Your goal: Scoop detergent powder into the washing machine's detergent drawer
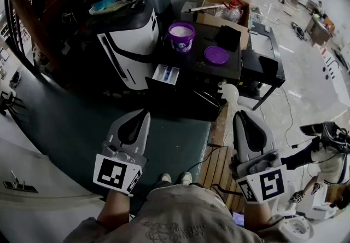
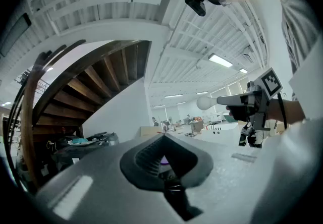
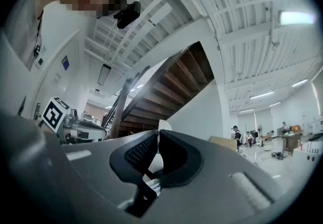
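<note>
Right gripper [image 1: 239, 116] was clamped on white scoop [image 1: 230, 93], left gripper [image 1: 144, 113] closed and empty; I'd say the scoop needed a level dip into far purple tub [image 1: 181, 36].

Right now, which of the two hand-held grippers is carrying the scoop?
The right hand-held gripper: its jaws are shut on the white scoop. The left hand-held gripper is shut on nothing.
</note>
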A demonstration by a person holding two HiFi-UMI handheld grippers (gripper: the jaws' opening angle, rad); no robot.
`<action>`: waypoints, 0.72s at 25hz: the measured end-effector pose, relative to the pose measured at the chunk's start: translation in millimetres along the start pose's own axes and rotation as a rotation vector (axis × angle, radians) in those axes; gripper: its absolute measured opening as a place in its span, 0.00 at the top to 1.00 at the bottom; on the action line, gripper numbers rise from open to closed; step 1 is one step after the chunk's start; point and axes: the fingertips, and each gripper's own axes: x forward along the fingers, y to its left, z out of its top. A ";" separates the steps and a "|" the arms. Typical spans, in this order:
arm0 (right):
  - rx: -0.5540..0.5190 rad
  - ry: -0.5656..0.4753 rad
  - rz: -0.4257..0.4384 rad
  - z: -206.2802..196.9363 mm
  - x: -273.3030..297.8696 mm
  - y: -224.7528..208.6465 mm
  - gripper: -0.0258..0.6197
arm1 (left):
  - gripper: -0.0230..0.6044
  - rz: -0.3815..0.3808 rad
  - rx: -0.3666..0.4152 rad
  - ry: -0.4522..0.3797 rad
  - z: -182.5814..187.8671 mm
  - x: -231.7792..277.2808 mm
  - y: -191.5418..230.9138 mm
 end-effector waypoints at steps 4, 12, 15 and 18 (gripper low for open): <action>0.008 0.004 0.007 -1.7 1.8 -0.8 0.90 | 0.96 0.002 0.000 -0.001 0.1 2.1 1.3; 0.008 0.017 0.001 -4.9 0.8 -8.9 0.90 | 0.96 -0.005 -0.008 0.008 -2.7 10.4 -4.2; 0.014 0.024 -0.004 -7.8 -1.9 -15.0 0.90 | 0.96 -0.011 -0.005 0.006 -0.7 15.3 -9.1; 0.021 0.031 -0.007 -12.6 -3.2 -20.0 0.91 | 0.96 -0.019 0.001 0.003 -0.7 20.2 -14.3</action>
